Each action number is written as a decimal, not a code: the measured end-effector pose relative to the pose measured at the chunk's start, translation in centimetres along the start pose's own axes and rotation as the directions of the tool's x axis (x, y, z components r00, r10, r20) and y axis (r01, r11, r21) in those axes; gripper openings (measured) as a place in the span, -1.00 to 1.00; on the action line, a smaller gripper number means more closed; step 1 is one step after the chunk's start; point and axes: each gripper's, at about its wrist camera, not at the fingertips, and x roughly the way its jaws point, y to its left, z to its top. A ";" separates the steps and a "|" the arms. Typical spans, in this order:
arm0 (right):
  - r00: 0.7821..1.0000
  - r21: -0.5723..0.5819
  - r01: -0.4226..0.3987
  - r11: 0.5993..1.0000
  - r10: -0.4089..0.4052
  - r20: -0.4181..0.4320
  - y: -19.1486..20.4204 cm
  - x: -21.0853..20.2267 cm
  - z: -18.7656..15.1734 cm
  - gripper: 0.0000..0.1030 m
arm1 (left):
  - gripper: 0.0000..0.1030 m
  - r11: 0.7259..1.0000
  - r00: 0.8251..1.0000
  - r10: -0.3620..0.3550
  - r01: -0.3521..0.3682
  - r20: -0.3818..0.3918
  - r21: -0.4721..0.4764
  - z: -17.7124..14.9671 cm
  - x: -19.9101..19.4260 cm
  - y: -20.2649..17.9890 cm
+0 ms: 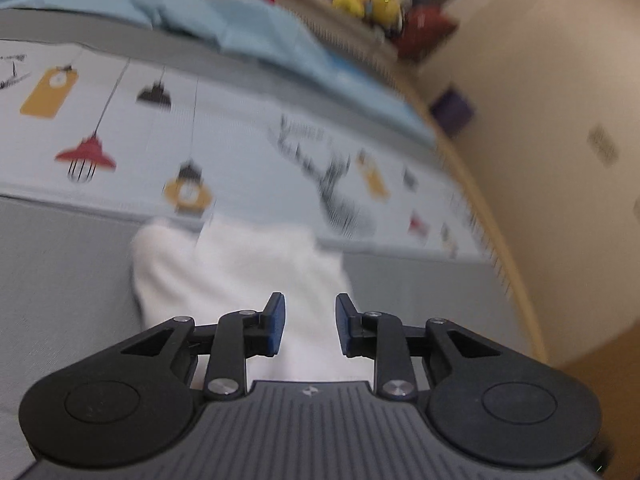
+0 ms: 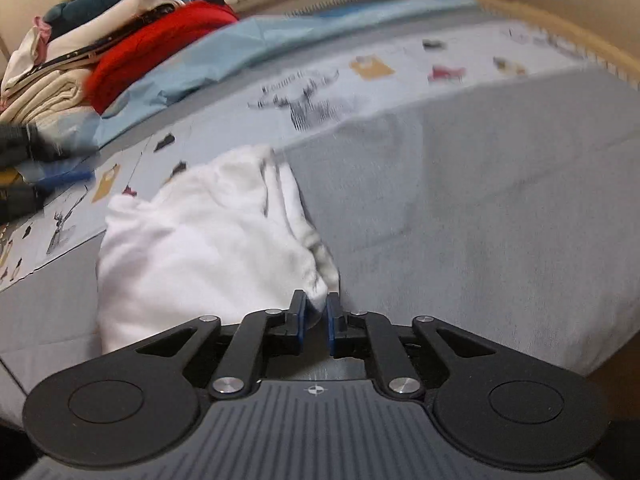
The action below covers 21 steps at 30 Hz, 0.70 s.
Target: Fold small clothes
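A small white garment lies bunched on the grey bed cover. My right gripper is shut on the garment's near right edge, with white cloth pinched between the blue pads. In the left wrist view the same white garment lies right in front of my left gripper, which is open with white cloth showing behind the gap between its fingers. It grips nothing.
A printed sheet with lamp and deer pictures lies beyond the garment. A light blue cloth and a pile of clothes with a red item sit at the far left. The bed's far edge meets a beige wall.
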 end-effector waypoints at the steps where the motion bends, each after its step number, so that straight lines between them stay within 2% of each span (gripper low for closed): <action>1: 1.000 0.000 0.002 1.000 -0.002 0.021 0.2 -0.3 0.5 -0.72 | -0.44 0.999 0.999 -0.001 0.003 -0.032 0.035 -0.4 0.3 -0.1; 4: 0.997 0.017 -0.016 1.000 0.015 0.072 0.5 -0.7 2.8 -0.72 | -0.44 0.990 0.990 -0.017 0.036 -0.138 0.137 -2.6 1.0 0.1; 5: 0.996 0.013 -0.030 0.999 0.029 0.088 0.7 -0.9 4.3 -0.72 | -0.44 0.985 0.982 0.013 0.020 -0.191 0.172 -3.5 1.9 0.2; 7: 0.992 -0.011 -0.080 0.997 0.081 0.101 1.3 -0.2 6.5 -0.65 | -0.46 0.964 0.946 0.139 -0.062 -0.294 0.257 -5.9 4.1 0.9; 8: 0.990 -0.019 -0.110 0.994 0.112 0.085 1.5 0.5 7.6 -0.57 | -0.47 0.954 0.930 0.182 -0.088 -0.319 0.288 -6.6 4.9 1.3; 9: 0.989 -0.021 -0.131 0.991 0.132 0.064 1.7 1.1 8.6 -0.49 | -0.46 0.955 0.936 0.170 -0.079 -0.309 0.287 -6.6 4.9 1.5; 10: 0.987 -0.023 -0.156 0.988 0.156 0.035 1.9 2.3 9.8 -0.46 | -0.45 0.968 0.945 0.134 -0.061 -0.299 0.244 -6.1 4.6 2.0; 11: 0.984 -0.024 -0.178 0.984 0.179 0.012 2.1 3.3 10.6 -0.41 | -0.45 0.985 0.956 0.090 -0.044 -0.278 0.166 -5.4 4.1 3.0; 13: 0.974 -0.040 -0.223 0.974 0.221 -0.045 2.6 5.7 12.3 -0.35 | -0.44 0.999 0.975 0.043 -0.034 -0.220 0.043 -4.0 3.1 4.9; 16: 0.973 -0.070 -0.221 0.973 0.215 -0.081 3.2 8.6 13.1 -0.32 | -0.44 0.999 0.984 0.047 -0.050 -0.172 -0.013 -3.0 2.2 6.6; 18: 0.971 -0.044 -0.212 0.976 0.205 -0.119 3.3 11.1 12.8 -0.31 | -0.43 0.998 0.986 0.045 -0.052 -0.161 -0.042 -2.8 2.1 7.5; 21: 0.963 0.011 -0.203 0.979 0.202 -0.179 3.7 14.0 12.7 -0.28 | -0.25 0.992 0.985 0.107 -0.115 -0.133 -0.049 -2.5 1.3 8.0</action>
